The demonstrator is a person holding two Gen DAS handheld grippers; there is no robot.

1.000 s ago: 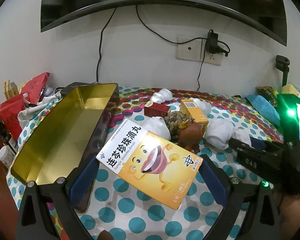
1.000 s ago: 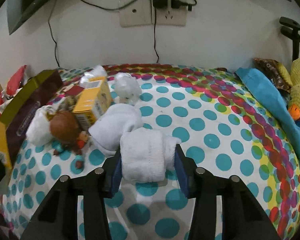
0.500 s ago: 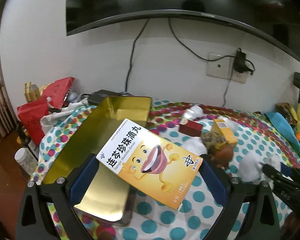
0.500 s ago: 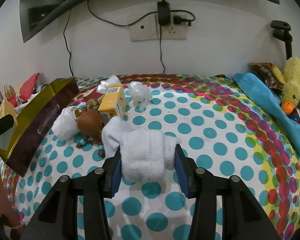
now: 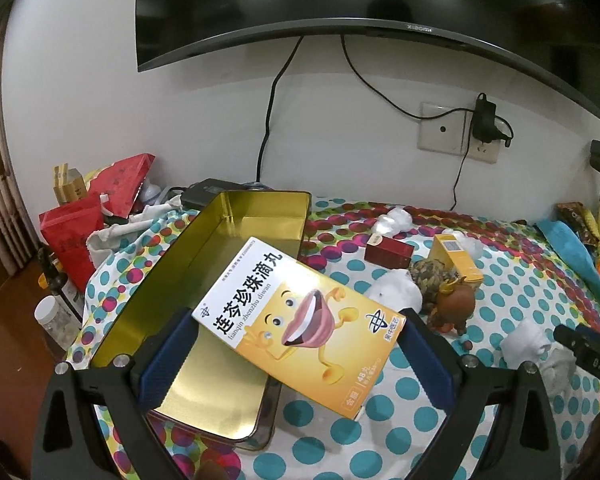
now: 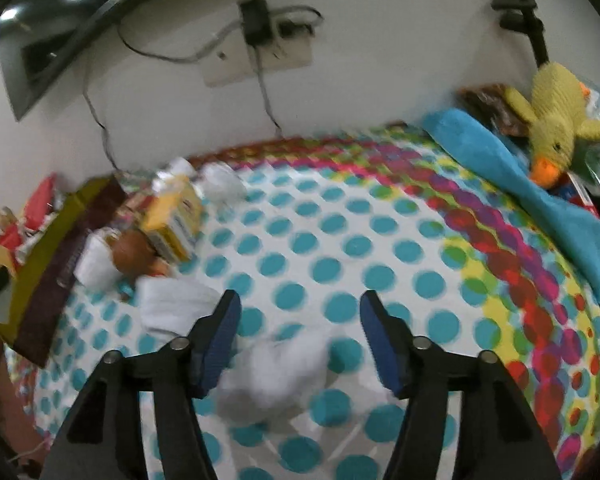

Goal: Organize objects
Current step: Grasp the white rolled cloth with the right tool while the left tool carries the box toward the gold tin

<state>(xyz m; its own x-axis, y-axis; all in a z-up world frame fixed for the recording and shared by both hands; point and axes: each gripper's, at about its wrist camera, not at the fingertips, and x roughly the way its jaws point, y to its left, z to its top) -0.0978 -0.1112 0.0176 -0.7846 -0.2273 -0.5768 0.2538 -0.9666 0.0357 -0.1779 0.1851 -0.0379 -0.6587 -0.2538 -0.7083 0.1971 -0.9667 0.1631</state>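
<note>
Tin (image 5: 236, 240) only in left view; duck (image 6: 556, 120) clearer in right.

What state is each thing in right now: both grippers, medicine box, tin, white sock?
left gripper: shut on medicine box
medicine box: held tilted above the tin's edge
gold tin: open, nothing visible inside
right gripper: open
white sock: blurred, unclamped between the fingers

Black gripper (image 6: 300, 336) — blue pads (image 6: 220, 336)
</note>
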